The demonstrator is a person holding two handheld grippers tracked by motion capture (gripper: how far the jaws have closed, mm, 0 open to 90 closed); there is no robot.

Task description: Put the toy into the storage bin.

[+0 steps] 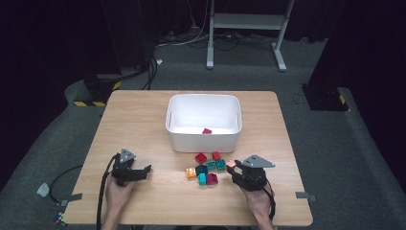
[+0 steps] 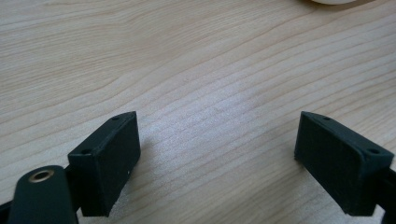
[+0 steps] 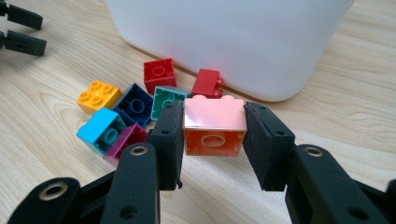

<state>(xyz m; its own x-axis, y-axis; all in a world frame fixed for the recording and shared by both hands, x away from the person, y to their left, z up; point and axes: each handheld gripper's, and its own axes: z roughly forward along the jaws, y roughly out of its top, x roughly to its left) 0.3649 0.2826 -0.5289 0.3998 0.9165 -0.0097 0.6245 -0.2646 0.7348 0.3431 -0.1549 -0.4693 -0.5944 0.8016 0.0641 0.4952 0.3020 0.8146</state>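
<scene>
Right gripper (image 3: pixel 214 140): jaws clamped on the two sides of a pink brick (image 3: pixel 214 127), held just above the tabletop (image 1: pixel 143 120) near its front edge, right of centre. Beside it lies a cluster of loose bricks (image 1: pixel 206 168), just in front of the white bin (image 1: pixel 203 142). Left gripper (image 2: pixel 217 158): jaws wide apart, nothing between them, over bare tabletop near the front left corner.

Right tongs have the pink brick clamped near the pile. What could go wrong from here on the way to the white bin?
1. The right tongs grip the pink brick only by its smooth side walls, so it might slip or twist out in transit.
2. The white bin has a tall wall right behind the pile; a low carry may knock the brick against its rim.
3. The teal brick and the red brick lie close by, and a sideways swing could scatter them.
</scene>
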